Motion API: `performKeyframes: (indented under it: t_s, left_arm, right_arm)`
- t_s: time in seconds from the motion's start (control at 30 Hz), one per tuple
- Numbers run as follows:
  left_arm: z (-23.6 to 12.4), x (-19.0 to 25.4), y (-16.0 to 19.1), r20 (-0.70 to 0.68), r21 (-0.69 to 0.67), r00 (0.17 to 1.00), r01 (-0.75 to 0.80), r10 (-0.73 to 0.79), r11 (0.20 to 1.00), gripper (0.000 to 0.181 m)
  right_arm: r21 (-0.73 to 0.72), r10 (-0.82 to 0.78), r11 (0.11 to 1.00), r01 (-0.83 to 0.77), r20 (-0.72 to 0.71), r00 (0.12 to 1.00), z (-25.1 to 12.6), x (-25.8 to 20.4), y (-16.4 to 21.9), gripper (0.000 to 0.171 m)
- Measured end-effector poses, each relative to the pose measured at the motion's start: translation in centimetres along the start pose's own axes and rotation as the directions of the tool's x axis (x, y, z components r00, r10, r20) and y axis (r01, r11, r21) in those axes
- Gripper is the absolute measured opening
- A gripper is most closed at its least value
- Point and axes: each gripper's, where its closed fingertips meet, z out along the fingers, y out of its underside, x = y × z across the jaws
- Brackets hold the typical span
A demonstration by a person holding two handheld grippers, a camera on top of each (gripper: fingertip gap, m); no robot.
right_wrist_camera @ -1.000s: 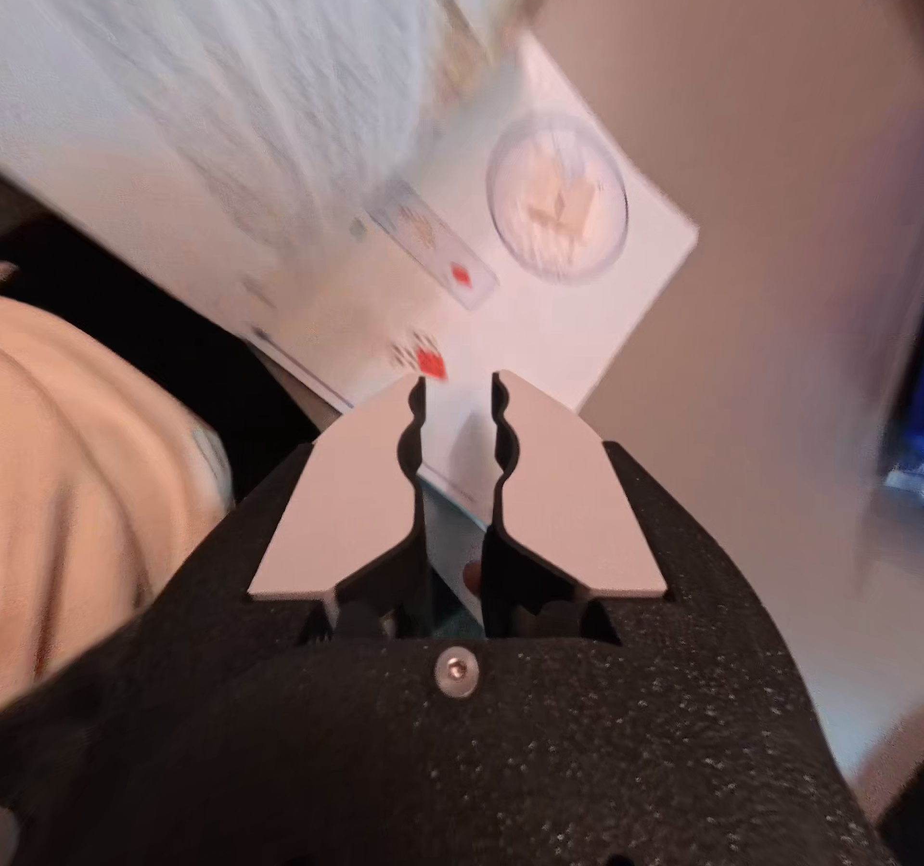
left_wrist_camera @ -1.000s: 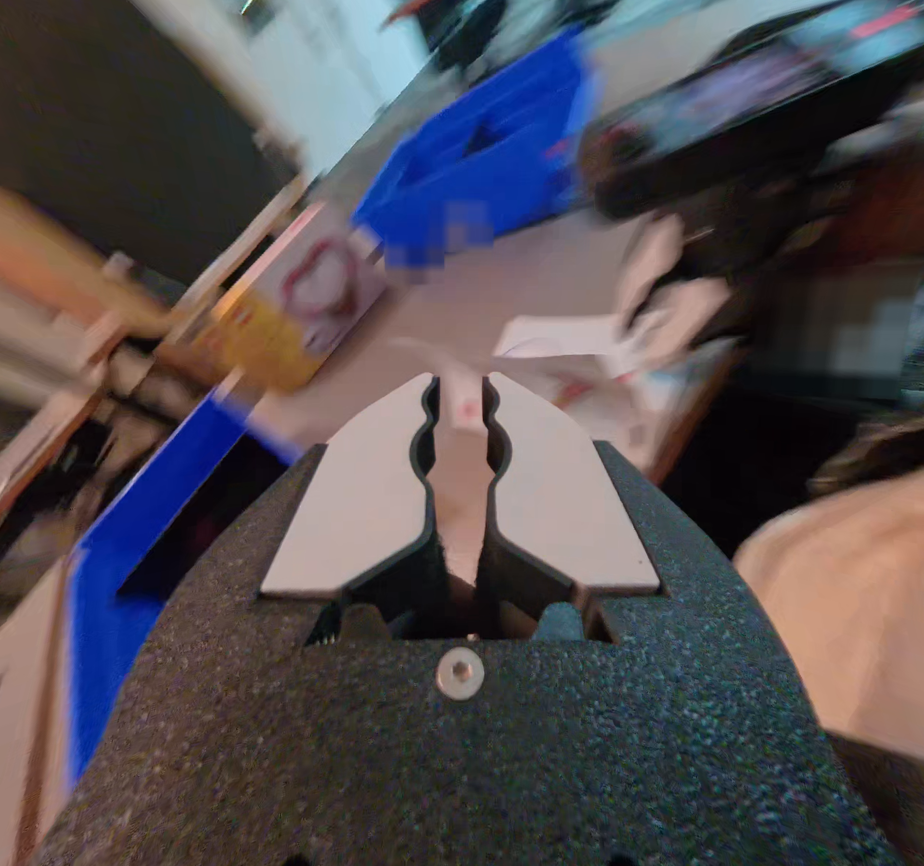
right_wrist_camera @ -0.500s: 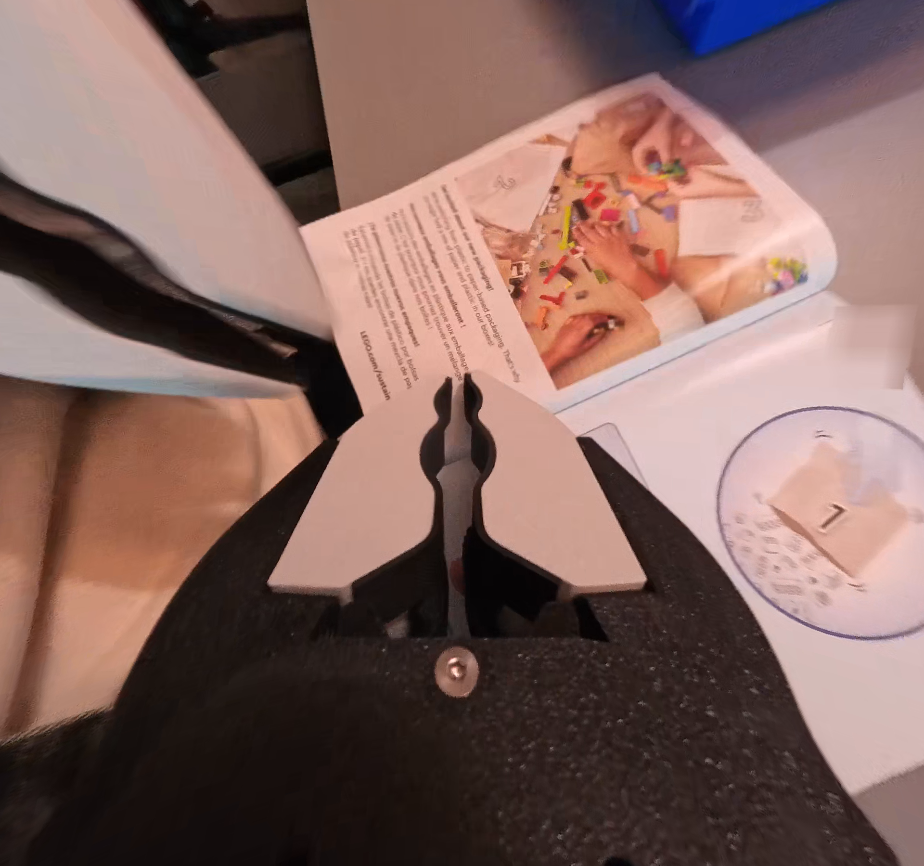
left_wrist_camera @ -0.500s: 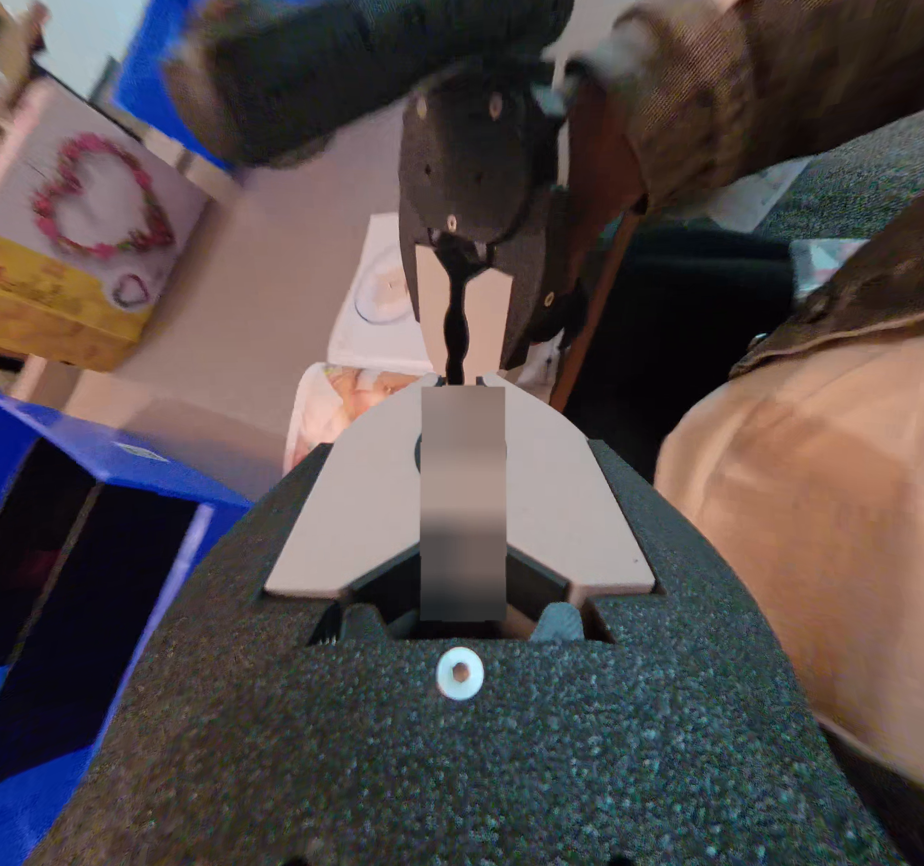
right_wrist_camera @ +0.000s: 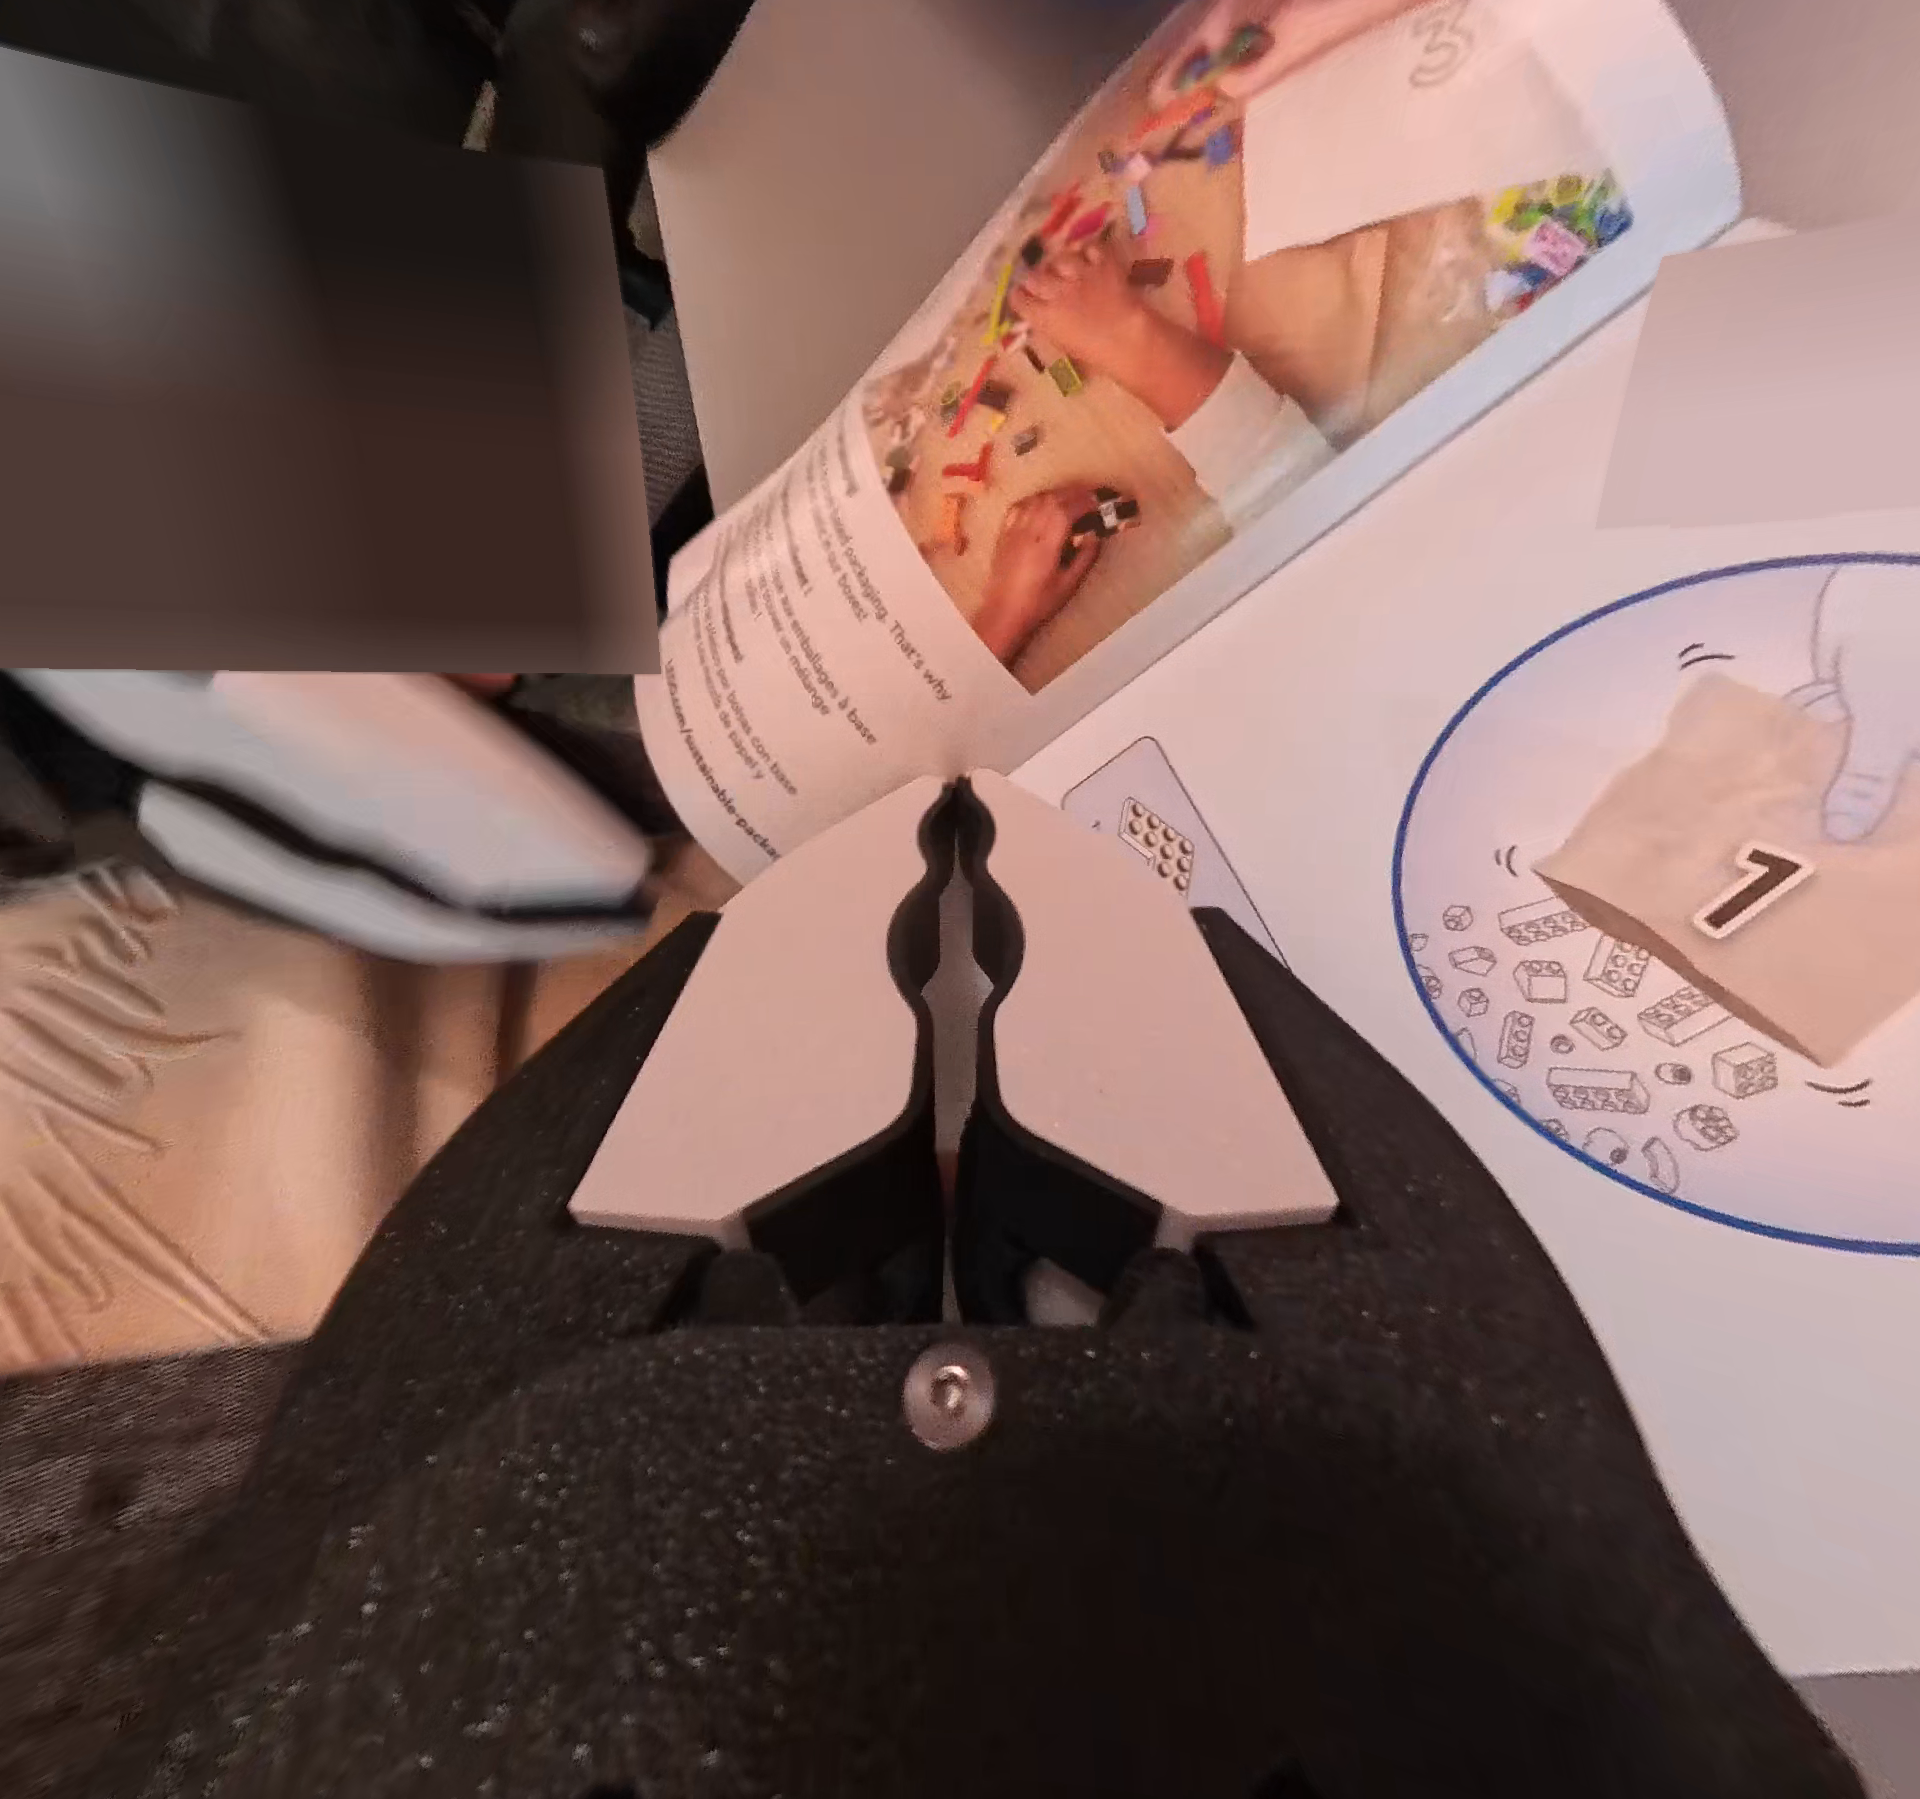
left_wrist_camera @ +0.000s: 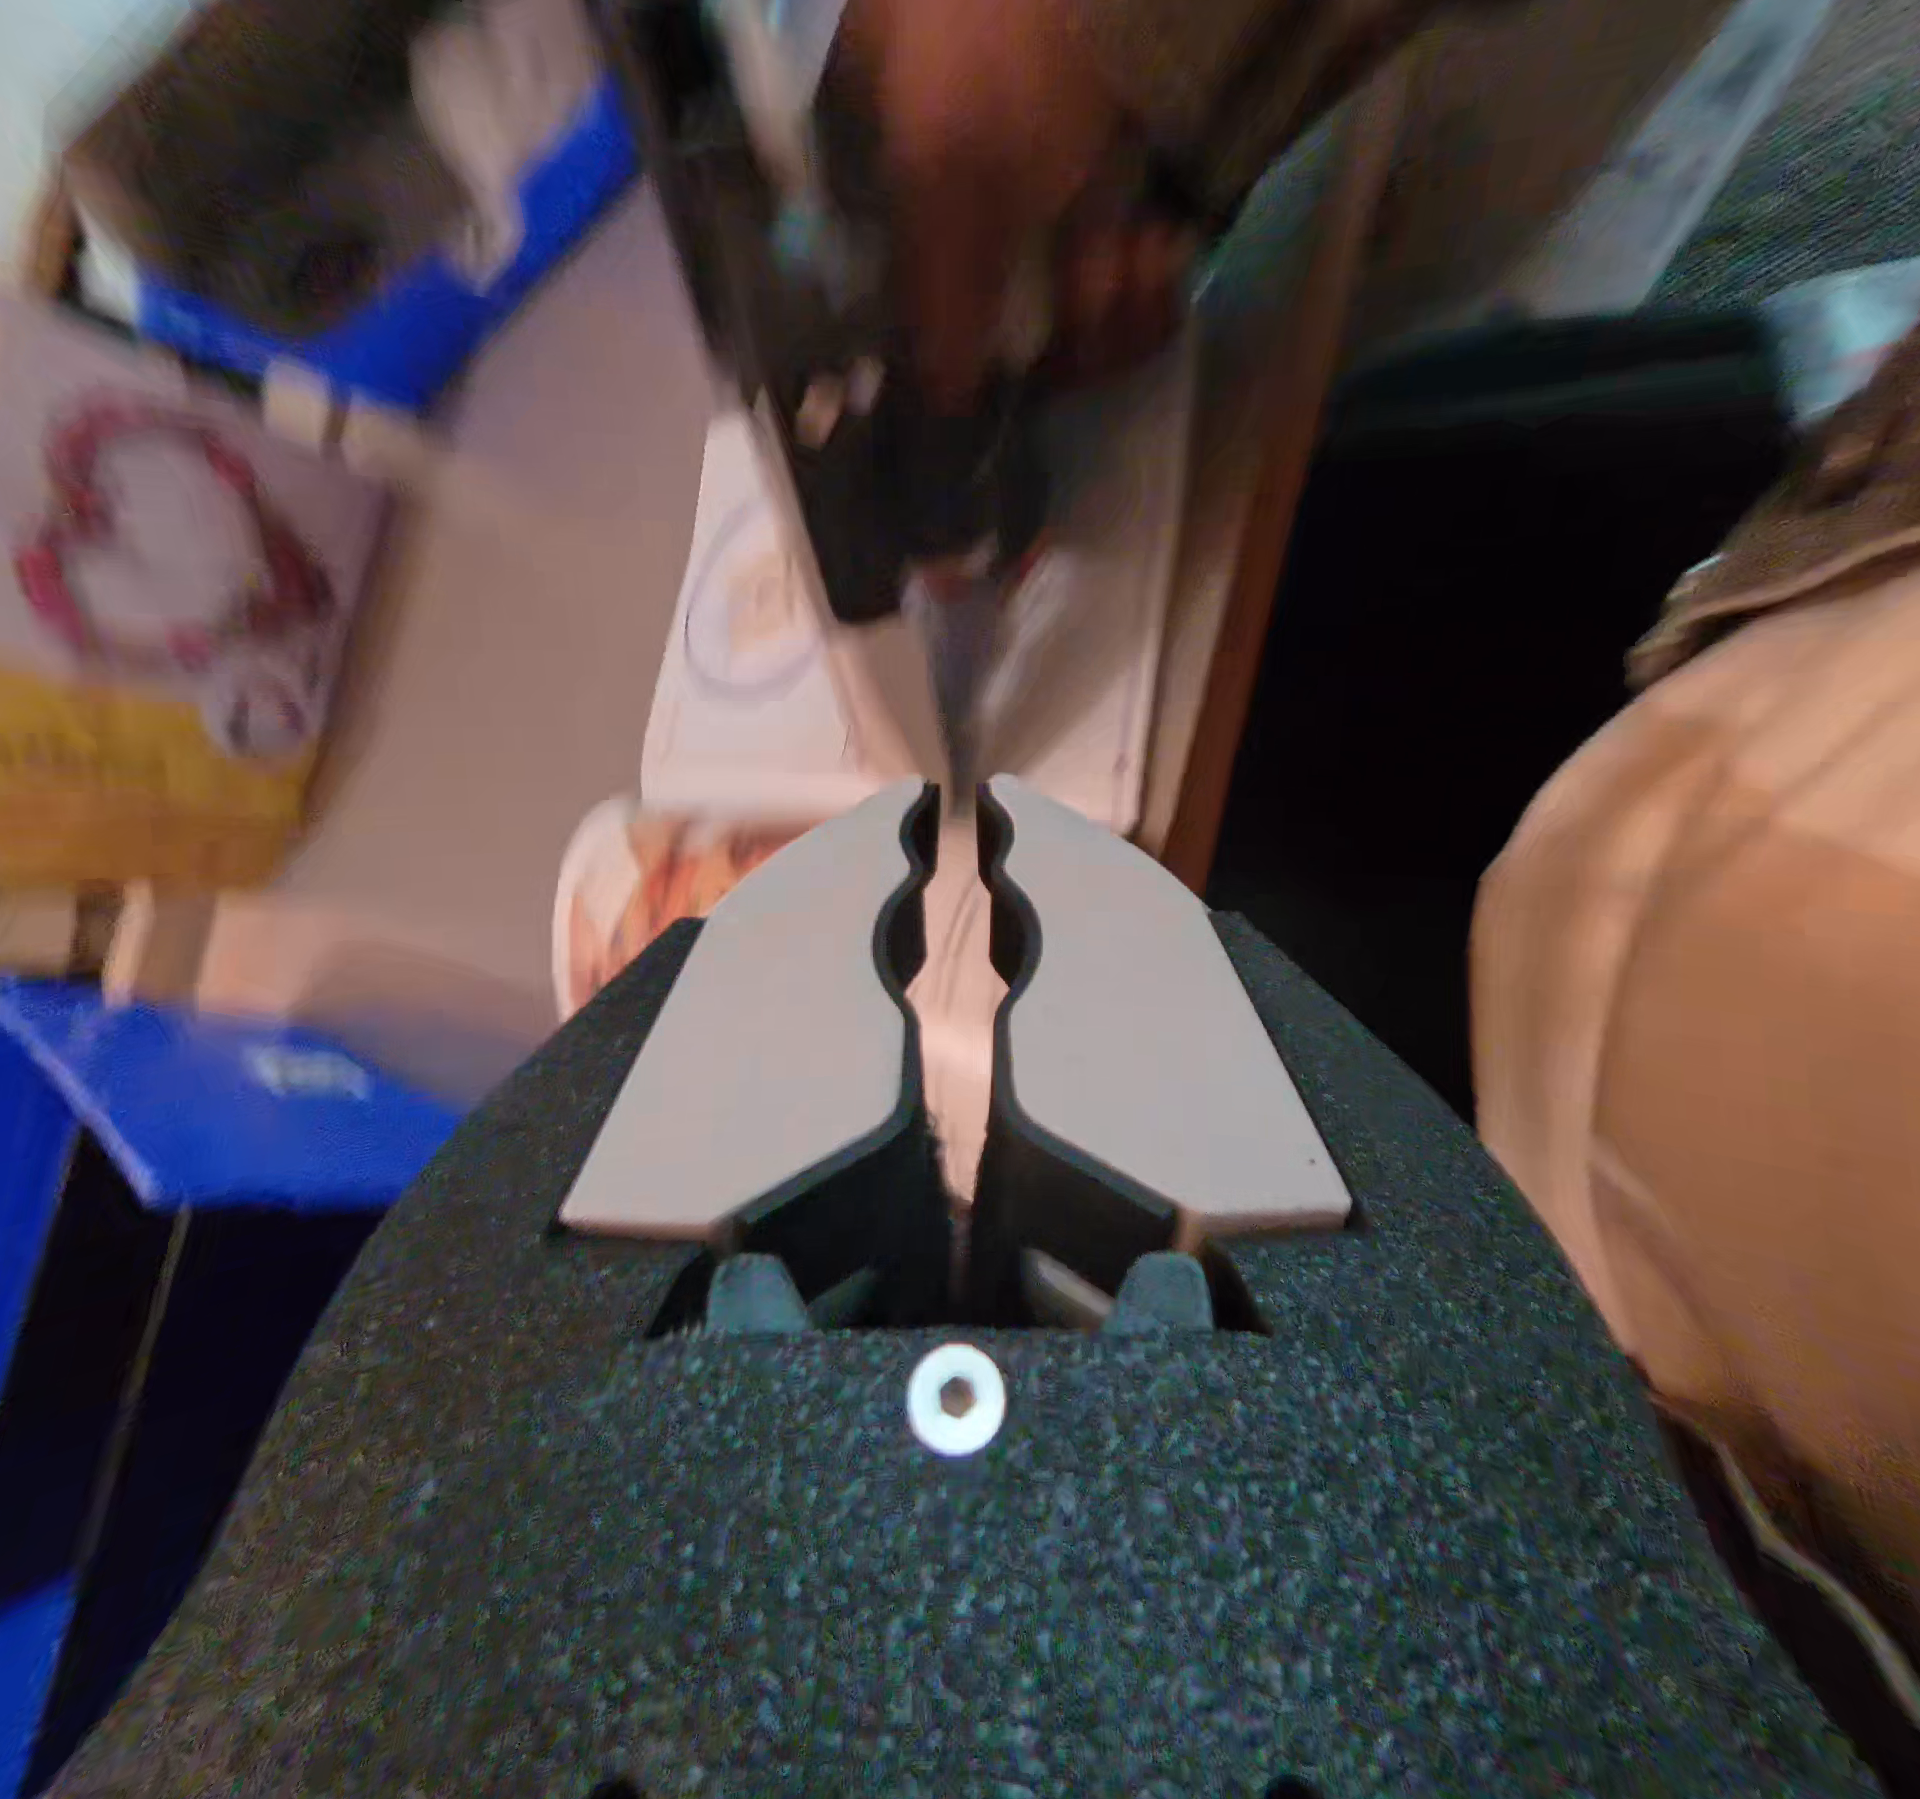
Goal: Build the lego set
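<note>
The instruction booklet [right_wrist_camera: 1299,606] lies open on the table [right_wrist_camera: 894,87], and I use it as landmark. The right gripper [right_wrist_camera: 958,793] pinches the near edge of 1 curled page [right_wrist_camera: 1039,378]; its tips are closed on the paper. The left gripper [left_wrist_camera: 958,799] hovers on the near side of the booklet with a narrow gap between its fingers, holding nothing. No loose bricks are visible; the set's box [left_wrist_camera: 156,658] stands left of the booklet. To turn the page well, I think, lift in a slow arc toward the spine, and let the left gripper press the flat page so the booklet does not slide.
</note>
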Motion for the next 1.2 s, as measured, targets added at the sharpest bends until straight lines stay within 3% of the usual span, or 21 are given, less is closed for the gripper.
performKeyframes:
  t_s: [0.07,0.2,0.27,0.47,0.63,0.87,1.1,1.2]
  left_arm:
    - [0.6,1.1,-2.0,-0.041,0.084,0.997,-0.056,0.059,0.995,0.005]
    - [3.6,1.3,2.1,-0.047,-0.13,0.995,-0.092,0.087,0.987,0.0]
    - [3.5,1.3,2.1,-0.057,-0.097,0.998,-0.04,0.034,0.995,0.0]
    - [3.2,1.3,2.5,-0.134,-0.072,0.97,0.196,-0.204,0.978,0.0]
    - [3.0,0.8,3.3,-0.141,-0.077,0.951,0.267,-0.276,0.961,0.0]
    - [3.0,0.8,3.4,-0.205,-0.037,0.911,0.357,-0.357,0.933,0.0]
    - [3.1,0.7,3.3,-0.175,-0.039,0.922,0.344,-0.345,0.938,0.0]
    - [3.1,0.7,3.3,-0.179,-0.041,0.918,0.352,-0.354,0.935,0.0]
  right_arm:
    - [-0.006,0.044,0.999,-0.044,0.007,0.999,0.0,0.1,0.0,0.0]
    - [0.02,0.066,0.998,-0.067,0.021,0.998,-0.3,-0.6,-1.0,0.0]
    - [0.039,0.08,0.996,-0.081,0.032,0.996,-0.4,-1.0,-1.7,0.0]
    - [-0.085,0.19,0.979,-0.184,0.064,0.98,1.1,-0.6,-0.5,0.0]
    - [-0.091,0.231,0.97,-0.225,0.057,0.971,1.1,0.1,-1.1,0.0]
    - [-0.028,0.262,0.965,-0.261,0.054,0.964,0.2,3.0,-3.3,0.0]
    - [0.02,0.235,0.972,-0.236,0.02,0.972,-0.9,6.2,-5.5,0.0]
    - [0.117,0.237,0.966,-0.23,-0.049,0.97,-1.9,8.7,-7.1,0.0]
